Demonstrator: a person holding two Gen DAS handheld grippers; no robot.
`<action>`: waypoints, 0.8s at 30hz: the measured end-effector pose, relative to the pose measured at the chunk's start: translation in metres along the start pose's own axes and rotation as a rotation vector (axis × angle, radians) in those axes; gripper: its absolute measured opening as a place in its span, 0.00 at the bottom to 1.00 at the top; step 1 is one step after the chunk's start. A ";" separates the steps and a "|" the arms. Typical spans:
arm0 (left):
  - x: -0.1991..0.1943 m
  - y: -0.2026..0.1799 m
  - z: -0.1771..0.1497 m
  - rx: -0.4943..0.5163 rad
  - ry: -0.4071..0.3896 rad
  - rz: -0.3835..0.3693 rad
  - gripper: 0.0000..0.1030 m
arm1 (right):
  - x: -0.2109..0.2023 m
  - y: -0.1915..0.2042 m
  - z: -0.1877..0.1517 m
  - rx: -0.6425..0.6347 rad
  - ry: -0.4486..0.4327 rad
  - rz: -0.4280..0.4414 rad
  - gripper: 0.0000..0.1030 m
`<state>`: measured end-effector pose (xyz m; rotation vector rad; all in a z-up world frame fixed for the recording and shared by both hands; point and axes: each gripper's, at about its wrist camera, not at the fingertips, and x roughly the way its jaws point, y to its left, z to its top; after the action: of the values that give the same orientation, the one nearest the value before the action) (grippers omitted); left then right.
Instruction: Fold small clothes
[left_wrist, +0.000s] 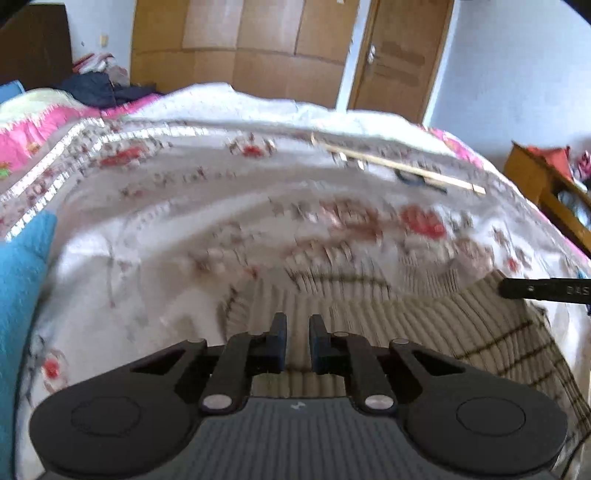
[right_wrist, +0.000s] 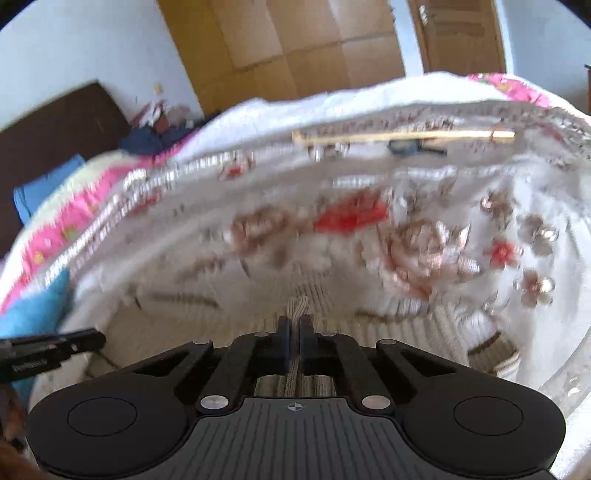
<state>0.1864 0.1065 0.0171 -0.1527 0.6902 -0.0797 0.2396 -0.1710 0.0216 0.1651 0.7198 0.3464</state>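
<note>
- The right wrist view showed what the left did not: the right gripper (right_wrist: 294, 325) clenched on a narrow pinched ridge of the cream ribbed knit garment with thin brown stripes (right_wrist: 406, 325), the fold rising between its black fingers (right_wrist: 282, 332)
- The left wrist view showed the left gripper (left_wrist: 297, 325) with its jaws drawn close but a slim gap between them; the knit (left_wrist: 424, 332) lay beneath, and through the blur it seemed that nothing was pinched there
- Each view caught the other gripper as a black bar at its edge, at the right rim in the left view and at the left rim in the right view
- The garment lay spread on the white quilted bedspread printed with red and brown flowers (left_wrist: 166, 229), directly under both grippers
- A thin pale wooden stick (right_wrist: 402, 136) lay across the far part of the bed, with a small dark object just beside it
- A bright blue cloth (left_wrist: 22, 295) sat at the bed's left side, and a pink patterned blanket (left_wrist: 33, 129) lay farther back
- Only the left view took in the orange wooden cabinet (left_wrist: 535, 177) at the right
</note>
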 end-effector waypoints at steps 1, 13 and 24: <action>0.001 0.001 0.003 0.000 -0.013 0.005 0.24 | 0.001 0.000 0.002 0.004 -0.022 -0.015 0.03; -0.006 0.014 -0.023 -0.030 0.003 -0.018 0.39 | 0.046 0.011 -0.019 -0.104 0.061 -0.128 0.11; -0.014 0.024 -0.049 -0.087 0.041 0.041 0.50 | 0.026 0.072 -0.034 -0.209 0.036 0.035 0.11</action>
<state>0.1447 0.1258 -0.0158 -0.2213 0.7381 -0.0137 0.2172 -0.0930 -0.0004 -0.0266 0.7115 0.4563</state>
